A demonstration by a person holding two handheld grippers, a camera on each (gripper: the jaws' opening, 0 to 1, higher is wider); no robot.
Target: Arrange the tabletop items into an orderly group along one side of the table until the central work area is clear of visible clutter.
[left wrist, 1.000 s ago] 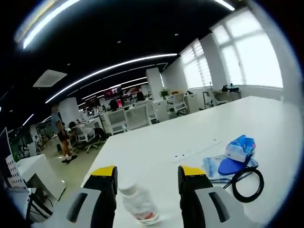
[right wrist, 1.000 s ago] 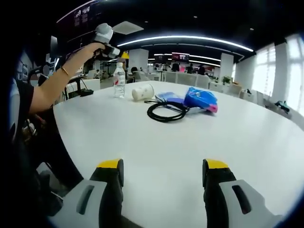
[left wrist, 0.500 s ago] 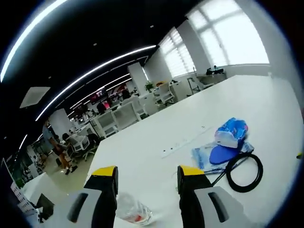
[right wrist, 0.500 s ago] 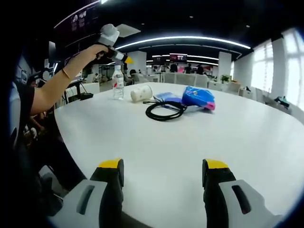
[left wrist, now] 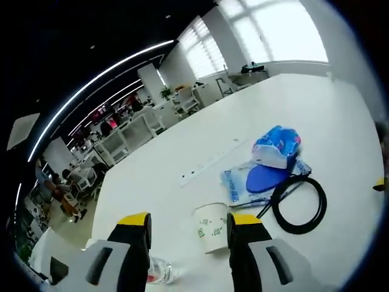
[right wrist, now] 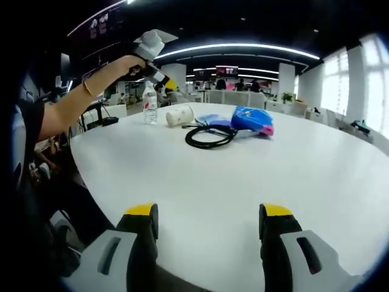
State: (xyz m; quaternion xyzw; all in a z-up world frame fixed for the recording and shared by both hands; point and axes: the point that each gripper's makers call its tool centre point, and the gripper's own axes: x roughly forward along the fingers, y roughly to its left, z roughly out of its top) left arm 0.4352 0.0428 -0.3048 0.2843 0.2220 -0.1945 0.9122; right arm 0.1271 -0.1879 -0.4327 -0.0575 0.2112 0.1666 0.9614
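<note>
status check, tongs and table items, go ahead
Left tongs open above bottle. Right tongs open, empty. Cup, cable, blue packs ungrouped.

Open office: bright windows, ceiling light strips, white chairs.

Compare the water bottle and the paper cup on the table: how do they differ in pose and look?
The bottle stands upright; the cup lies on its side. The bottle is clear plastic with a red label; the cup is white paper with green print, as the left gripper view shows. The bottle is taller and slimmer, the cup shorter and wider. Both rest on the white table, close together near its far edge.
</note>
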